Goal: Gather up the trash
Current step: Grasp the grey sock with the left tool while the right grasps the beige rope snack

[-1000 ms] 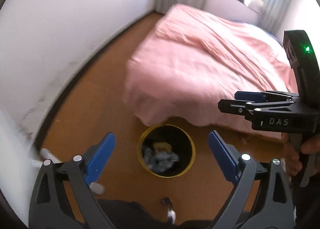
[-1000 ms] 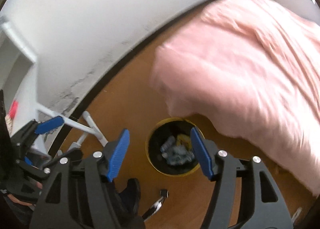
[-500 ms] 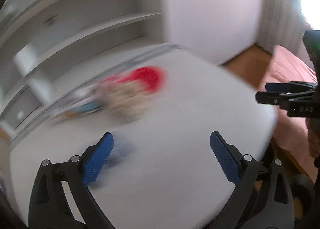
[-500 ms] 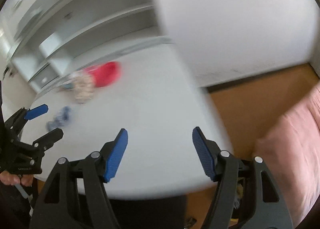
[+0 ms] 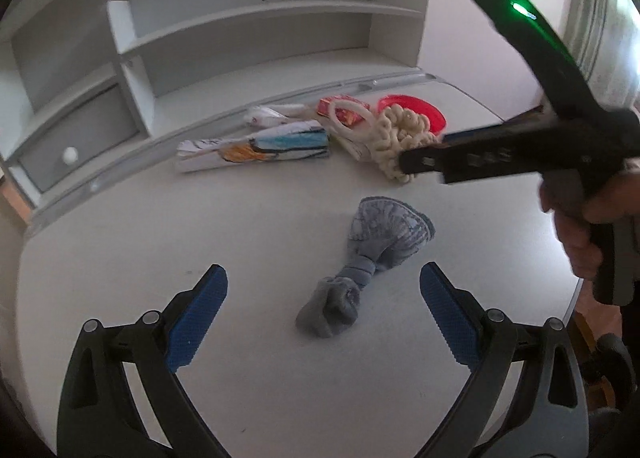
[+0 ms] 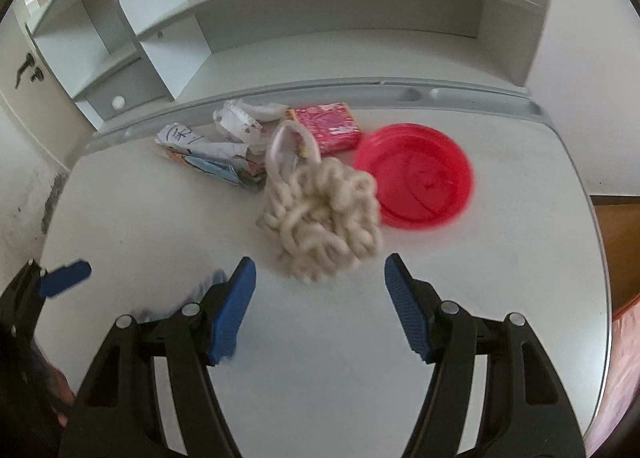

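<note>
On the white desk point(image 5: 120, 258) a twisted grey-blue cloth point(image 5: 372, 246) lies just ahead of my left gripper point(image 5: 322, 280), which hangs open above it with nothing between its fingers. Further back lie a cream rope ball point(image 6: 324, 218), a red plate point(image 6: 416, 178), a pink packet point(image 6: 328, 126), crumpled paper point(image 6: 240, 124) and a colourful carton point(image 6: 212, 166). My right gripper point(image 6: 320, 268) is open and empty, just short of the rope ball. In the left wrist view the right gripper point(image 5: 420, 166) shows from the side, held by a hand.
White shelves point(image 5: 260, 18) with a small drawer point(image 5: 72, 138) rise behind the desk. The desk's rounded right edge point(image 6: 600, 258) drops to an orange-brown floor point(image 6: 616, 226). A chair part point(image 5: 612, 350) sits low at the right.
Both views have swung away from the bin on the floor beside the pink bed and now look down on the white desk. Both grippers stay open and empty.
</note>
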Demonstrator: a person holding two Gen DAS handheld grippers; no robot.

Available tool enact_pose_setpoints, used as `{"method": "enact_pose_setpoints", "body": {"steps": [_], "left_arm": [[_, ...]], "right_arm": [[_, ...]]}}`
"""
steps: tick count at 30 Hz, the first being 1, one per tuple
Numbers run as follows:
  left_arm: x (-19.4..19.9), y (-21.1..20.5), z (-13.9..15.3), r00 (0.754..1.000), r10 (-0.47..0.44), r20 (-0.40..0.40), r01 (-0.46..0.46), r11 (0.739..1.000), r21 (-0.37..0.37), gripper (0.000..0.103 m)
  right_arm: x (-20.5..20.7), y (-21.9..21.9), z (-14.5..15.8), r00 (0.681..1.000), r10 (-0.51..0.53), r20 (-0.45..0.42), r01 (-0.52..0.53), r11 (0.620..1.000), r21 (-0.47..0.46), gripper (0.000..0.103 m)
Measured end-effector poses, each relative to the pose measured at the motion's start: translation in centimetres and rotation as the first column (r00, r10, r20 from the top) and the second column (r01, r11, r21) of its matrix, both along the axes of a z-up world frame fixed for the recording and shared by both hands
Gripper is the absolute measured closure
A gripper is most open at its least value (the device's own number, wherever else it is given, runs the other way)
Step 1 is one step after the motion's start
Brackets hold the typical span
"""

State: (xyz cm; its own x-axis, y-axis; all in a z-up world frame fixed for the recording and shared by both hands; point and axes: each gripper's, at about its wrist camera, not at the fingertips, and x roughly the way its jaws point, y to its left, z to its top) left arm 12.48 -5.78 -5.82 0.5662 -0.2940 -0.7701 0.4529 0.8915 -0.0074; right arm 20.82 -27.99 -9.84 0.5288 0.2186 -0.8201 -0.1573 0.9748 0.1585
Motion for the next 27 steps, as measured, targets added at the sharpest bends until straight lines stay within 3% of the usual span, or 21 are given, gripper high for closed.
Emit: {"method": "enact_pose_setpoints", "body": {"steps": [4,7,9,10,11,20,25,27], "left_arm": [[0.3,-0.7,-0.9,0.999,-0.034,-0.007,0.034,0.999,0.011,0.01],[0.6,-1.3,-1.6,0.999,-0.049,-0.013,0.049,0.998,0.036,0.024],[0.9,-1.5,-2.0,0.998,-0.055,-0.036,0.057,0.998,0.036,0.044],[1.1,-1.5,-2.2,0.997,-0.052,-0.056,0.054,0.998,0.035,0.067],[1.3,-1.5,-2.4,0.996,-0.046,-0.072,0.049,0.998,0.029,0.08],[0.1,-3.7,0.2,0.999,-0.027,-0.041,0.027,1.0,-0.008,0.082],[-0.7,-9.0,1.6,0.997,-0.07,-0.032,0.068,0.996,-0.058,0.082],[-1.2,-11.9,2.0,0.994,-0.104,-0.026,0.102,0.992,-0.077,0.082]], "right_arm": [[1.6,1.3,-0.4,1.0,-0.024,-0.013,0.023,0.999,-0.032,0.039],[2.0,1.7,-0.7,0.999,-0.027,-0.024,0.027,0.999,-0.035,0.055],[1.6,1.4,-0.5,0.999,-0.027,-0.018,0.026,1.0,-0.017,0.07],[1.2,1.1,-0.1,1.0,-0.022,-0.004,0.022,1.0,-0.006,0.071],[0.8,0.9,0.3,1.0,-0.021,0.007,0.021,1.0,-0.001,0.072],[-5.7,-6.7,3.0,0.991,-0.103,0.088,0.099,0.994,0.054,0.072],[-11.5,-15.9,1.9,0.961,-0.262,0.084,0.257,0.964,0.065,0.072],[-14.3,-20.5,0.7,0.934,-0.35,0.066,0.345,0.935,0.076,0.072]]}}
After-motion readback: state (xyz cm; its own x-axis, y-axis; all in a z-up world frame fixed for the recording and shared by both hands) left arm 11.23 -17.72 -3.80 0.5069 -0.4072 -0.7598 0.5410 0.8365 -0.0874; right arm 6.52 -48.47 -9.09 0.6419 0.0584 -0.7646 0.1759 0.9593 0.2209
